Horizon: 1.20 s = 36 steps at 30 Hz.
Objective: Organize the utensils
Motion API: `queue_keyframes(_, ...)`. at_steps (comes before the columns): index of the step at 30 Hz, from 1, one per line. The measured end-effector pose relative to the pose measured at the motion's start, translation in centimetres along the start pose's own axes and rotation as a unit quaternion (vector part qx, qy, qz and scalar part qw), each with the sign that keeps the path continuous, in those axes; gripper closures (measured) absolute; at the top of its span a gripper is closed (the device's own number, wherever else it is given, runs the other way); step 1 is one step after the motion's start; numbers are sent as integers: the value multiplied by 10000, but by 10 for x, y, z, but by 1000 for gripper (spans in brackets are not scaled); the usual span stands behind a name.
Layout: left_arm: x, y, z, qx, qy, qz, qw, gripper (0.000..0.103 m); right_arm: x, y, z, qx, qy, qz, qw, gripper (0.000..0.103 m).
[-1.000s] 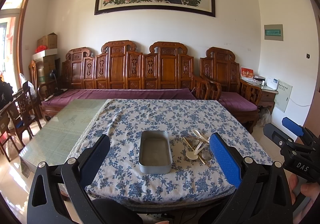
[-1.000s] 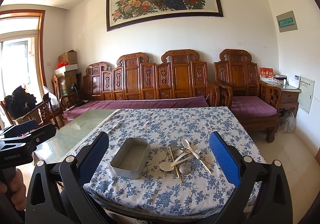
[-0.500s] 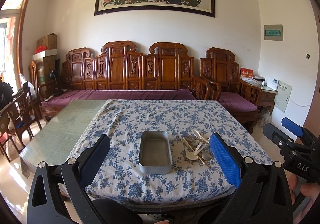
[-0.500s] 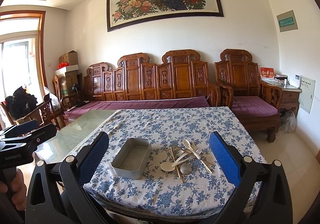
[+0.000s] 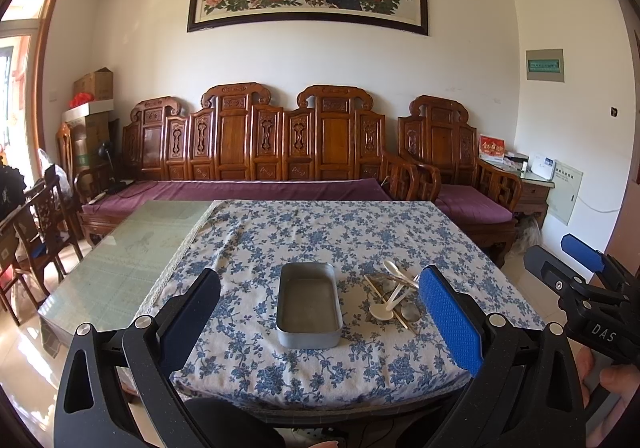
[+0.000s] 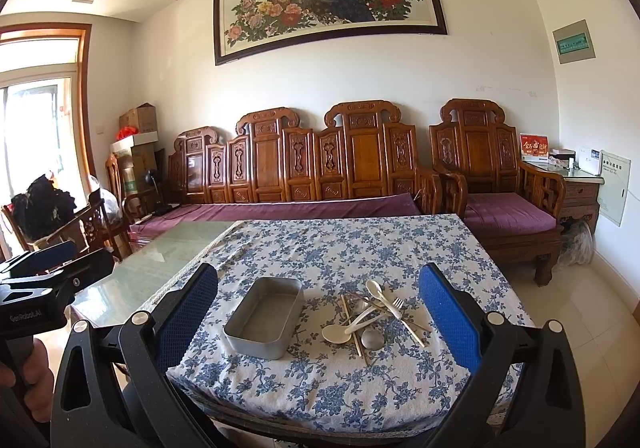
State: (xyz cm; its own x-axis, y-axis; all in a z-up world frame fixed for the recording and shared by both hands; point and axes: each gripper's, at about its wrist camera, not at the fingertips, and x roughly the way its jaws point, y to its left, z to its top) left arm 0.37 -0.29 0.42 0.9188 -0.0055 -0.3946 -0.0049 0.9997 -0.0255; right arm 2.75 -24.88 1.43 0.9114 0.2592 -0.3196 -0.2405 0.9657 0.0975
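- Since the metal tray [image 6: 262,318] holds nothing, I judge the organizing has not begun: every utensil lies outside it.
- The utensil pile [image 6: 370,318] sits on the table [image 6: 332,244] just beside the tray, on its right, near the front edge; all of it is left to sort.
- The left claw [image 5: 320,316] hangs above the table's near edge with its jaws spread wide, nothing between them; the tray shows in the gap.
- The right claw [image 6: 318,316] is likewise splayed apart and empty, with both tray and pile framed between its fingers.
- Neither claw touches anything; both are well apart from the table's things.
- The tray is a shallow rectangle with rounded corners, dull grey metal, matte inside, its walls low and straight.
- In the pile, a cream spoon [image 6: 348,328] with a round bowl looks like plastic or ceramic; I cannot tell which.
- A second pale spoon [image 6: 378,294] lies crossed over it, and a light fork [image 6: 404,312] points its tines away from the camera.
- Thin chopsticks [image 6: 352,322] of tan wood or bamboo run through the heap.
- A grey metal spoon bowl [image 6: 372,338] lies at the heap's near end, smooth and faintly shiny.
- The pieces overlap, so lifting one is likely to stir the others.
- The tablecloth [image 6: 320,380] is soft white fabric with blue flowers, slightly rumpled, leaving glass [image 6: 160,268] bare on the left.
- The claw pads [image 6: 448,314] are blue with a fine dimpled texture, set on black frames.
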Motion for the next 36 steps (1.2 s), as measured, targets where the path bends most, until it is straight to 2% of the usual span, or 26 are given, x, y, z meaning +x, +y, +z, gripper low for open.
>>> queue_keyframes(28, -9, -5, 4, 0, -8, -20, 10000, 6, 0, -1, -1, 14, -9, 10, 10000, 2)
queue_keyframes(36, 21, -14, -3, 177, 417, -182, 9988, 6, 10, -7, 0, 20, 144, -29, 9999, 2)
